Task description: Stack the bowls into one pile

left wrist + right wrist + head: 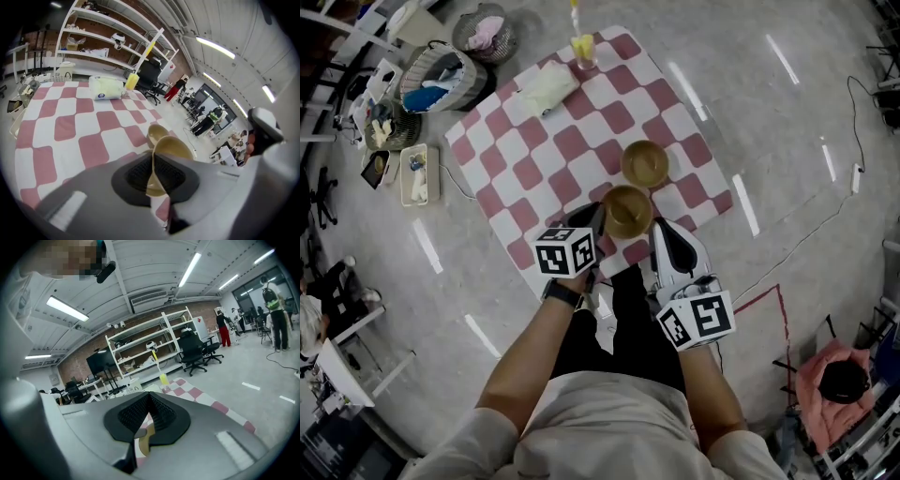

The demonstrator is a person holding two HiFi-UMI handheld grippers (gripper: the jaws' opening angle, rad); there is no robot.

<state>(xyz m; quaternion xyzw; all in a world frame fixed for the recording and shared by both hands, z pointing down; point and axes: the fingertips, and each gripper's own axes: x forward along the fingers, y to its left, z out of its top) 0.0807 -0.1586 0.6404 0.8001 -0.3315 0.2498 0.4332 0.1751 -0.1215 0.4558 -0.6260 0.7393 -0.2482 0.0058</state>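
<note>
Two tan bowls are on the red-and-white checked table (534, 141). The far bowl (645, 163) (155, 133) sits on the cloth on its own. The near bowl (628, 210) (172, 147) is close to the table's front edge, just touching or overlapping the far one. My left gripper (597, 219) (153, 165) is shut on the near bowl's left rim, and the thin rim shows between the dark pads. My right gripper (657, 232) (150, 405) is shut with nothing in it, right of the near bowl, and a sliver of tan shows below its jaws.
At the table's far end stand a yellow cup with a straw (583, 49) (132, 80) and a pale soft pack (546, 87) (107, 87). Baskets (442, 77) and a tray (419, 173) are on the floor to the left. Shelves and office chairs stand beyond.
</note>
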